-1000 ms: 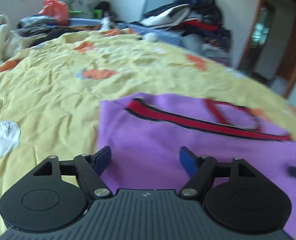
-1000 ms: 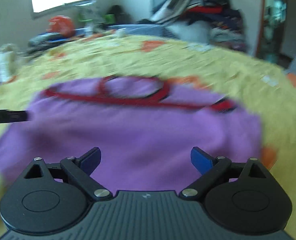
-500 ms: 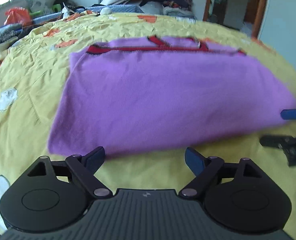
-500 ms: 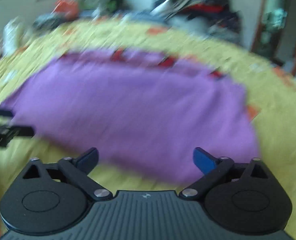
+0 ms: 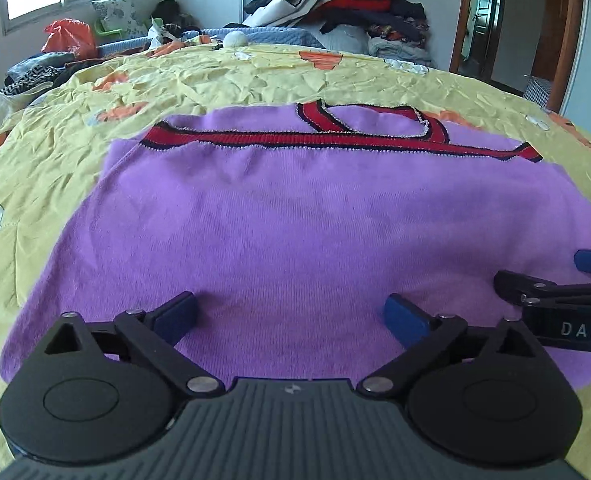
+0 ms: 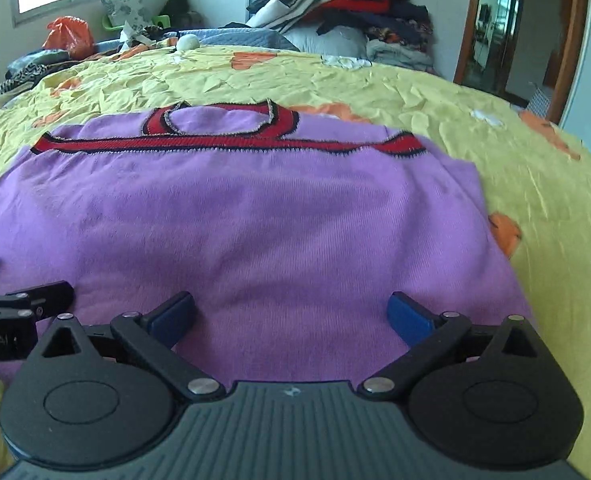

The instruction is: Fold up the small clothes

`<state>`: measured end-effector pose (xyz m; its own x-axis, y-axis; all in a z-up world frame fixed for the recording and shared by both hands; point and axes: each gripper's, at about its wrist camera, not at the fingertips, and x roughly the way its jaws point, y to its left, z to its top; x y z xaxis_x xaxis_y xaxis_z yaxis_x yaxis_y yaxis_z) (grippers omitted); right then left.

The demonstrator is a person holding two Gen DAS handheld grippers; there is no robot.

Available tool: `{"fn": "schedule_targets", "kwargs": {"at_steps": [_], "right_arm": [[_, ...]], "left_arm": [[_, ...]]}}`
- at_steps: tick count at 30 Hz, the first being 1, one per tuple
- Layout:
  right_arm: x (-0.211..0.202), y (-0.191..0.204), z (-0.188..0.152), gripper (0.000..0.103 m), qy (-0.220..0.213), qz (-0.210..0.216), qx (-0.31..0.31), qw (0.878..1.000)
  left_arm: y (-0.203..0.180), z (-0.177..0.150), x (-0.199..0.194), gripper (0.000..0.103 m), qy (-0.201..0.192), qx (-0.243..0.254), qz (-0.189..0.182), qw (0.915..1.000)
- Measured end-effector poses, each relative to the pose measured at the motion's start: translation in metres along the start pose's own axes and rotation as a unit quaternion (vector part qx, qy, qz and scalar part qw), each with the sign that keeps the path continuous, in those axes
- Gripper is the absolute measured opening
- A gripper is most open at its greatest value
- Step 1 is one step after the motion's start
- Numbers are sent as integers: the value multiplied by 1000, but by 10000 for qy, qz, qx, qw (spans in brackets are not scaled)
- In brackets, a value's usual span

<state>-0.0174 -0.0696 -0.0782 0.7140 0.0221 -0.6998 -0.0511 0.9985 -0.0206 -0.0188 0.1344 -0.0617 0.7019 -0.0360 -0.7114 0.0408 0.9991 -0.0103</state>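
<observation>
Both claws, left claw (image 5: 291,314) and right claw (image 6: 291,314), hover spread wide over the near hem of the purple top (image 5: 295,220) on the bed (image 5: 55,152), probably lining up to grab and fold it.

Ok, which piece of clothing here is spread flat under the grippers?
The purple knit top with red trim, flat on the yellow bedspread; the other clothes sit heaped behind the bed.

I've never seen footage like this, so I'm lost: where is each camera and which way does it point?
Left wrist: sits on the left gripper, looking forward over the purple top; the right gripper shows at its right edge.
Right wrist: sits on the right gripper, facing likewise; the left gripper shows at left.
Shared: the top, the yellow bedspread, the clothes pile.
</observation>
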Motion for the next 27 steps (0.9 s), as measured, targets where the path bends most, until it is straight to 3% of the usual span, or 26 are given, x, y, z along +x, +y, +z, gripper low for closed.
{"fn": "schedule_targets", "kwargs": {"at_steps": [10,14,17,20,22,27], "right_arm": [[-14,-4,-14,103,-34,54,7,10000],[-14,-5,-5,103,216,56,68,9997],[-13,-4,-2,103,302,34,78,9995],[-16,-3,-9,103,195,34,40,9998],[-20,-3,-15,103,88,12,71,9999],[-22,-4,-16,103,51,-16,147,9999]], "left_arm": [[6,-12,-7,103,-148,136,-102,9997],[20,-11,-19,99,-76,55,-231,9997],[37,-8,-29,99,-267,-19,-16,9996],[60,-10,-16,101,87,-178,182,9996],[68,-17,-16,103,-70,-2,156,9999],[77,-15,-20,103,72,0,9,10000]]}}
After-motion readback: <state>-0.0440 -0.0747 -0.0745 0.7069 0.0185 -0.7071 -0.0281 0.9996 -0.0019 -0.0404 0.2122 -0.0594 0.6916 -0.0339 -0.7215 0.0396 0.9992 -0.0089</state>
